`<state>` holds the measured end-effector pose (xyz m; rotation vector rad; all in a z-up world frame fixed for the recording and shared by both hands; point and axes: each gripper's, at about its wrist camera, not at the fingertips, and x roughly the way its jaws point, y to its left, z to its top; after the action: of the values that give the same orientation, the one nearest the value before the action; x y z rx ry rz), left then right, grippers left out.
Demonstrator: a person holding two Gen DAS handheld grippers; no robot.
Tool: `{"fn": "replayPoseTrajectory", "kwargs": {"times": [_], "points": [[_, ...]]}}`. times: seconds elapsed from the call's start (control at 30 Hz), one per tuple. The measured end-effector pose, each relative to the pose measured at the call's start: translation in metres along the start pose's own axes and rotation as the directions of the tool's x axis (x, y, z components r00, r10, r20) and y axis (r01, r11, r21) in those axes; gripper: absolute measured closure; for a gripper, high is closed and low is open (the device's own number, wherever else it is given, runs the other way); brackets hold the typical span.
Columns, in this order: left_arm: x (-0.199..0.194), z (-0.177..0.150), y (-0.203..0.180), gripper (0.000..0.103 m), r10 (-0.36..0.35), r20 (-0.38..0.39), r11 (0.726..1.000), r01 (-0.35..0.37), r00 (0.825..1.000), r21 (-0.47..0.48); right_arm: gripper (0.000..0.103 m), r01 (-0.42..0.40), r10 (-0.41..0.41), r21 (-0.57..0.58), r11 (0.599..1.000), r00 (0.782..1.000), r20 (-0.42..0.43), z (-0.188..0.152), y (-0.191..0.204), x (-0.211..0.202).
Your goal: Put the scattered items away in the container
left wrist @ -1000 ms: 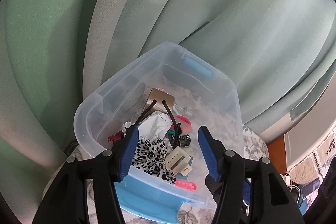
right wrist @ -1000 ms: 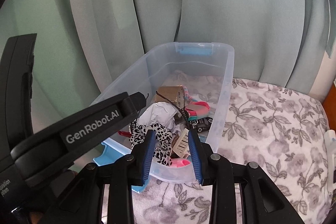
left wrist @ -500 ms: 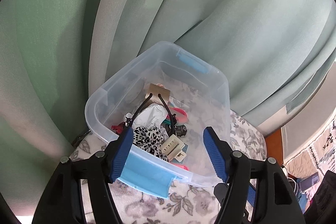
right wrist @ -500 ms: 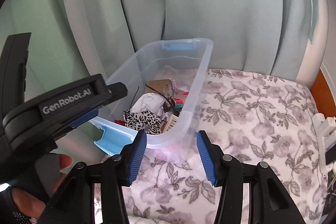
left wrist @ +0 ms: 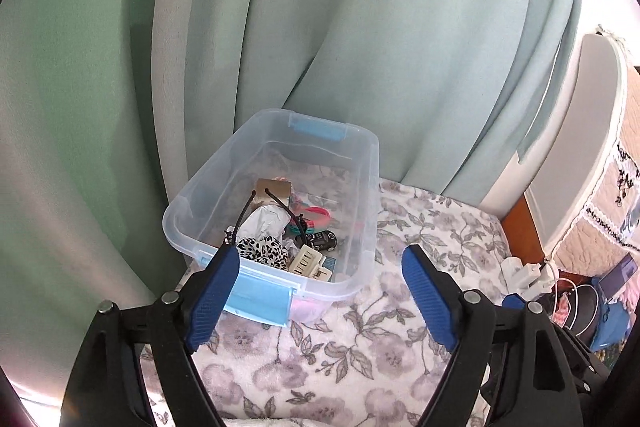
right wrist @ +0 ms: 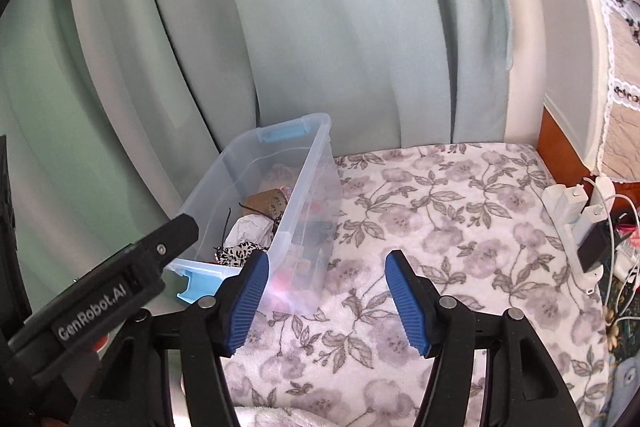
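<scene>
Container (left wrist: 362,163) holds clutter | left gripper (left wrist: 320,293) just opened, empty | right gripper (right wrist: 326,301) just opened, empty

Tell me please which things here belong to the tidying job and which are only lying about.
Job: clear container; inside it the spotted scrunchie, cream hair clip, toy car, crumpled paper.

Lying about: floral blanket, white power strip, green curtain.

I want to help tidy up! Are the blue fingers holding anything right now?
Nothing. The left gripper and right gripper have just been opening, both empty, in front of the clear plastic bin.
</scene>
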<state>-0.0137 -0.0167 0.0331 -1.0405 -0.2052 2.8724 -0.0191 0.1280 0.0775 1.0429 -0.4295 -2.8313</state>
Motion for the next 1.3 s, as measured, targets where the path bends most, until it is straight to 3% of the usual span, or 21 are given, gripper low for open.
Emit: {"fn": "replayPoseTrajectory", "kwargs": {"times": [0.2, 0.47, 0.63, 0.77, 1.3], "points": [[-0.012, -0.009, -0.016, 0.019, -0.014, -0.002, 0.999, 0.015, 1.0, 0.045, 0.034, -0.006, 0.006, 0.011, 1.0, 1.0, 0.01, -0.008, -0.012, -0.019], [-0.019, -0.017, -0.028, 0.018, 0.075, 0.003, 0.992, -0.075, 0.997, 0.102, 0.018, 0.012, -0.014, 0.056, 0.998, 1.0, 0.028, -0.015, -0.047, -0.041], [-0.022, -0.025, -0.046, 0.018, 0.047, -0.007, 0.99, -0.045, 0.999, 0.134, 0.01, 0.02, -0.022, 0.077, 0.997, 0.999, 0.032, -0.018, -0.061, -0.049], [-0.021, -0.032, -0.061, 0.018, 0.076, -0.006, 0.98, -0.074, 0.997, 0.187, 0.001, 0.03, -0.033, 0.065, 0.997, 0.998, 0.051, -0.019, -0.064, -0.055], [-0.008, -0.041, -0.061, 0.017, 0.057, -0.06, 0.982, -0.045, 0.997, 0.184, 0.0, 0.081, -0.084, 0.041, 0.996, 0.994, 0.066, -0.022, -0.069, -0.053]]}}
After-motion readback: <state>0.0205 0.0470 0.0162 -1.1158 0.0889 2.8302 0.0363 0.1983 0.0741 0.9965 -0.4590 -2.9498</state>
